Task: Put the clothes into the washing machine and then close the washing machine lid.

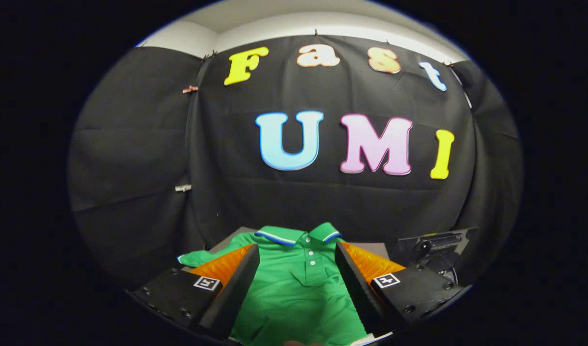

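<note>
Fingers (298, 262) spread wide above a green polo shirt (296, 288), flat between them.

One green polo shirt (296, 283) is lying between the two fingers (236, 283), which are standing apart. One dark machine part (435, 247) is sitting beyond the right finger. Two small clips (190, 89) are hanging on the wall beyond.

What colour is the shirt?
Green shirt, white-and-blue striped collar, lying between the open jaws in the gripper view.
</note>
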`<state>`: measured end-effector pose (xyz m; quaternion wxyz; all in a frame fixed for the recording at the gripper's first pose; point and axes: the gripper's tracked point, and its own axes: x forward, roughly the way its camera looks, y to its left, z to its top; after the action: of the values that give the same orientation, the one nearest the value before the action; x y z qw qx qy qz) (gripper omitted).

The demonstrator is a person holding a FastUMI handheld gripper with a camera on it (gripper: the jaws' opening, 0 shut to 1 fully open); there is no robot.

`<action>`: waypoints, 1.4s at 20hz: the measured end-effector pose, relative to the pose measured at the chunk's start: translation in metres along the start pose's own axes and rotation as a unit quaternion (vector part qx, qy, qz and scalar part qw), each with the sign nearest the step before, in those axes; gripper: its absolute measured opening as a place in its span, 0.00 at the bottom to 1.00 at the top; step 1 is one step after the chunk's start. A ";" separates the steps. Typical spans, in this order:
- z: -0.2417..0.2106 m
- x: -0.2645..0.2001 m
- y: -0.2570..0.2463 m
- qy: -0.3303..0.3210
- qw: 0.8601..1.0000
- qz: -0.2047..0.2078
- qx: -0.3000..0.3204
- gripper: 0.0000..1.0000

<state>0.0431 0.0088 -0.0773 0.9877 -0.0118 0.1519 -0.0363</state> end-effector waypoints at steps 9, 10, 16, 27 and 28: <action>-0.093 0.068 -0.033 0.219 0.975 -0.013 0.022 0.99; -0.089 0.075 -0.034 0.215 0.976 -0.014 0.008 1.00; -0.093 0.072 -0.025 0.211 0.977 0.011 0.009 0.48; -0.075 0.066 -0.023 0.183 0.981 0.064 0.011 0.05; -0.070 0.065 -0.021 0.172 0.982 0.075 -0.005 0.05</action>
<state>0.0821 -0.0176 -0.1631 0.9466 0.0011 0.3201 0.0373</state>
